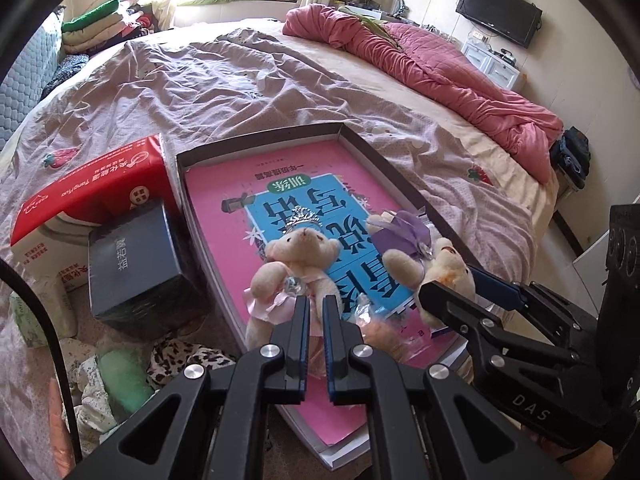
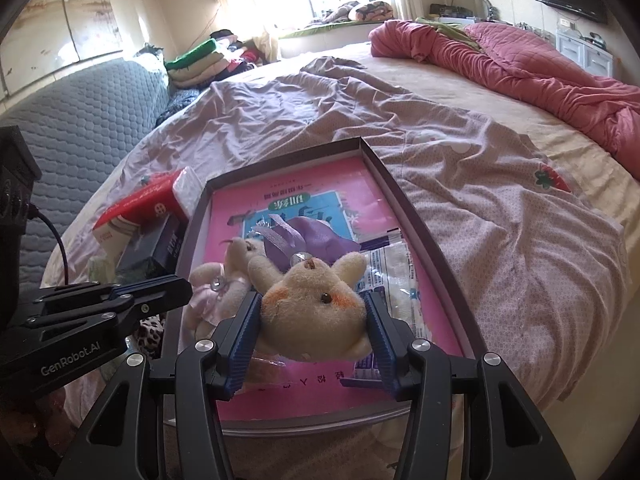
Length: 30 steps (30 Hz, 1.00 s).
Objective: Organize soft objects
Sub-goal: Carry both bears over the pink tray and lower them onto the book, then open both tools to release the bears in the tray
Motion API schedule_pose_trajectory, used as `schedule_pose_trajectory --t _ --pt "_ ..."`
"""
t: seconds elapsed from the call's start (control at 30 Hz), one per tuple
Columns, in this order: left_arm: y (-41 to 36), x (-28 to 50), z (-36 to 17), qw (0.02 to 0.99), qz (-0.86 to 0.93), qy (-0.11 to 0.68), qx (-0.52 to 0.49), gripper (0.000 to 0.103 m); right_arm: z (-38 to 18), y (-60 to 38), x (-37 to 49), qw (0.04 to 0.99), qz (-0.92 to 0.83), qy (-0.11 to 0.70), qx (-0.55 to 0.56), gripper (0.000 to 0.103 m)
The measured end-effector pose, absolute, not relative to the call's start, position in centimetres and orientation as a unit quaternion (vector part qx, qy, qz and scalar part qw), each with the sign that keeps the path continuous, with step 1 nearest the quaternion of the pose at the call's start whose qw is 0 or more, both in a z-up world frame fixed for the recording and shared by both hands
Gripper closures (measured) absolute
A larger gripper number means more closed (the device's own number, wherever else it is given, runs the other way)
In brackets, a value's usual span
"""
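two small plush bears sit in front of you, both over the shallow dark tray (image 2: 404, 196) on the bed (image 2: 500, 216). your right gripper (image 2: 312, 320) has its blue pads pressed on either side of the head of the cream bear in the purple dress (image 2: 312, 300), jaws about half apart around it, the bear's face turned up toward the camera and its purple skirt trailing away over the tray. your left gripper (image 1: 316, 312) has its jaws drawn nearly together; its tips are at the skirt of the bear in the pink dress (image 1: 296, 264), but you cannot tell from either view whether any fabric is pinched between them. that pink bear sits upright near the tray's left wall, just beside the purple one.

inside the tray lies a pink booklet (image 1: 224, 216) with a blue panel, and a clear plastic packet (image 2: 394, 276) lies on it beside the purple bear. left of the tray, touching it, stand a red and white carton (image 1: 80, 196) and a dark blue box (image 1: 136, 264). a rumpled pink quilt (image 1: 440, 68) lies along the far right side of the bed.
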<state>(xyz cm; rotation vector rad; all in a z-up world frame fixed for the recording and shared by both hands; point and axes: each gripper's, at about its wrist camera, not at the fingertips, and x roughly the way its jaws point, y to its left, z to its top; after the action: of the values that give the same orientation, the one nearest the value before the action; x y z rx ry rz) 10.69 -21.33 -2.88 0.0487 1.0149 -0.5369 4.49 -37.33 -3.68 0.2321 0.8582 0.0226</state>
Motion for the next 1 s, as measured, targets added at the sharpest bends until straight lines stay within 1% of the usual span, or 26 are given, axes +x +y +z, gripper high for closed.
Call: schedule_pose_trajectory --t 0.37,0.63,0.73,0.83,0.9,1.0 --pt "-20.7 10.5 -3.9 0.840 -0.229 0.491 0.032 0.096 -5.5 -36.4 5.3 0.889 0.006 0.448 0.091 0.048" --pt "-20.8 10.4 -4.0 0.839 -0.223 0.495 0.035 0.095 -5.6 -36.3 5.3 0.888 0.006 0.450 0.094 0.046" --pt "-20.9 10.2 -4.0 0.838 -0.223 0.496 0.041 0.091 -5.6 -36.3 5.3 0.888 0.007 0.451 0.096 0.046" --pt "-21.0 10.0 -3.9 0.839 -0.222 0.494 0.045 0.084 -5.6 -36.3 5.3 0.887 0.007 0.451 0.098 0.046" --pt "-21.0 10.0 -3.8 0.840 -0.219 0.493 0.047 0.076 -5.6 -36.3 5.3 0.887 0.007 0.451 0.099 0.046" --pt "-21.0 9.9 -3.6 0.843 -0.217 0.490 0.049 0.070 -5.6 -36.3 5.3 0.887 0.006 0.451 0.098 0.046"
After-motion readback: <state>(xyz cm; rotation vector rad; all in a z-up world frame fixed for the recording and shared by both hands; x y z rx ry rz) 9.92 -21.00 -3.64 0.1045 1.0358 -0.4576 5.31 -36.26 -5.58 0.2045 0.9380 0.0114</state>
